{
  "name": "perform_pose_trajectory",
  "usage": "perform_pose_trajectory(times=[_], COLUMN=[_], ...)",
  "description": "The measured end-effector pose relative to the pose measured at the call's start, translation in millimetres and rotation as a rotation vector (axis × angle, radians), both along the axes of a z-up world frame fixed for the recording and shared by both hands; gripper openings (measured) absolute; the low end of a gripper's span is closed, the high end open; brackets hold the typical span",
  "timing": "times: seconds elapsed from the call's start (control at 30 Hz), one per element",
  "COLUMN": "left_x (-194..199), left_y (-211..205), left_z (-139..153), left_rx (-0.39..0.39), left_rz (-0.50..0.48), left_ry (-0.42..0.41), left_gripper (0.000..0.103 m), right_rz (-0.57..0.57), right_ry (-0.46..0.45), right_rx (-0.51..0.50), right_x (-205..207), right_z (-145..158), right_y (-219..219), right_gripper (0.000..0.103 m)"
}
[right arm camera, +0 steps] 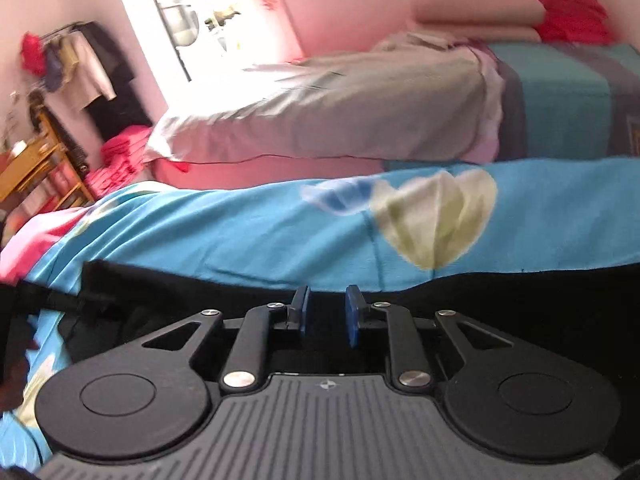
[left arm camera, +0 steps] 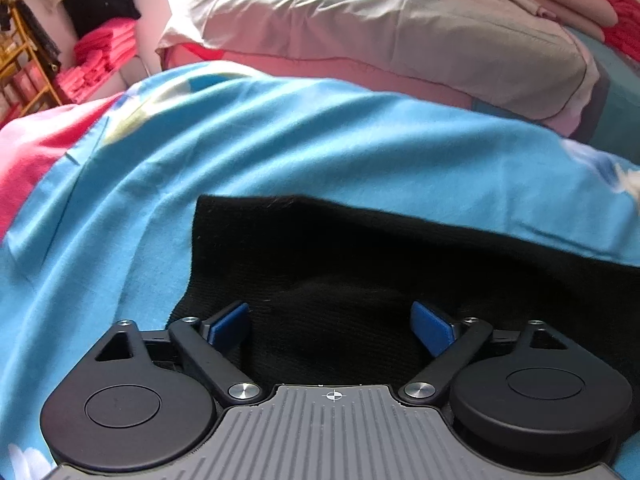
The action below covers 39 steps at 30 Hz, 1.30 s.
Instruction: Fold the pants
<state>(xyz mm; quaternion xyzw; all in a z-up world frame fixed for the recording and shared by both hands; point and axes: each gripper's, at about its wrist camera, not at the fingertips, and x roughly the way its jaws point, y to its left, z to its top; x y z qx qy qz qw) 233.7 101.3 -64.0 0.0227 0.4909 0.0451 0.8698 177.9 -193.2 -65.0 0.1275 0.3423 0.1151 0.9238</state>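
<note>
Nearest, 2 hand-held grippers w/ ribbed grey bodies, black arms, blue rubber pads. Left gripper (left arm camera: 331, 326): jaws spread wide, holding nothing, above 1 pair of black knit pants (left arm camera: 360, 264) w/ fine ribbed weave. Right gripper (right arm camera: 327, 312): jaws narrowed to a slim gap; can't tell if cloth is pinched. Pants lie flat across near edge of smooth blue bedsheet (left arm camera: 280, 140) w/ pale flower print. Farther: 1 rumpled grey blanket (left arm camera: 400, 36). Far left: stack of pink folded cloths (left arm camera: 100, 56).
</note>
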Motion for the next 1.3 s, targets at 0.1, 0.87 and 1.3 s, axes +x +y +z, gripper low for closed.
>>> perform_pose_trajectory(times=[0.1, 0.87, 1.3], left_x=[-1.6, 6.5, 2.3], left_y=[-14.8, -53.7, -58.9], left_z=[7.0, -25.2, -10.9], left_rx=[-0.051, 0.02, 0.017], left_rz=[-0.031, -0.074, -0.045], left_ry=[-0.004, 0.048, 0.046], left_gripper=[0.103, 0.103, 0.103], right_rz=[0.029, 0.056, -0.183], right_ry=[0.002, -0.024, -0.073], right_rx=[0.003, -0.108, -0.161], right_x=[-16.1, -45.6, -47.9], right_z=[-1.2, -13.0, -0.5], right_y=[-0.7, -25.0, -77.0], right_gripper=[0.023, 0.033, 0.019])
